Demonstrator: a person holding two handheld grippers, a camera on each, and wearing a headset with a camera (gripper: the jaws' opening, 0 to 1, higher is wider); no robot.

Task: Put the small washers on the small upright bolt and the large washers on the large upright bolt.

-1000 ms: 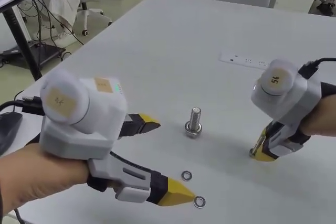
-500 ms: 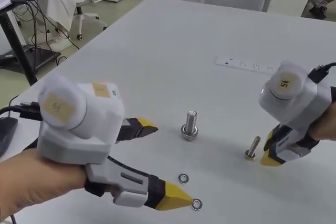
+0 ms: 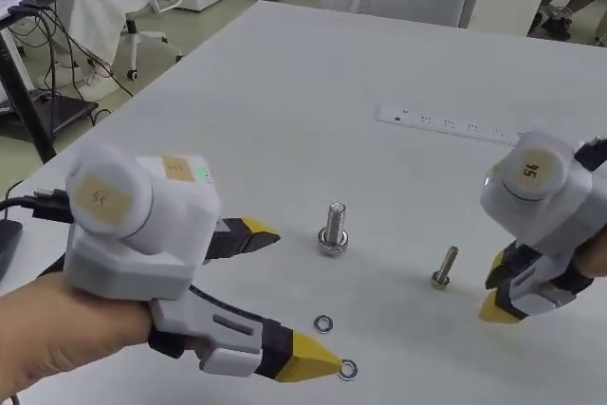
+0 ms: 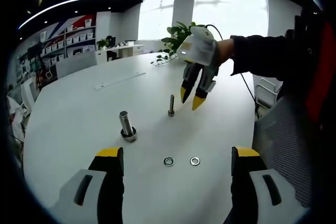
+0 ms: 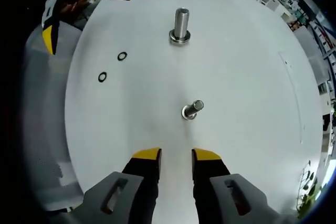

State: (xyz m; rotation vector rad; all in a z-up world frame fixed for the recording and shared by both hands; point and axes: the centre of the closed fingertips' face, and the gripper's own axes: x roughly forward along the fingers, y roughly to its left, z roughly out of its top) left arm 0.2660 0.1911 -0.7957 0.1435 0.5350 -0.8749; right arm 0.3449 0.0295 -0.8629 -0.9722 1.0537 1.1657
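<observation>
Two small flat silver washers [image 3: 323,324] lie dead flat on the white surface [image 3: 285,101], so honestly the tips could skid over one or flick it away, or maybe knock the thin silver upright bolt [image 3: 444,267]. They sit just ahead of the left gripper [image 3: 289,296], between its yellow-tipped fingers [image 3: 308,358], which are spread wide and empty. One washer is right by the lower tip. The thick silver upright bolt [image 3: 333,230] stands just beyond. The right gripper [image 3: 495,293] hangs beside the thin bolt, fingers a narrow gap apart, holding nothing.

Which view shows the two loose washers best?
Left gripper view: both washers lie clear ahead of its open jaws. Head view crowds one against a jaw tip; right gripper view shows them small, near the edge.
</observation>
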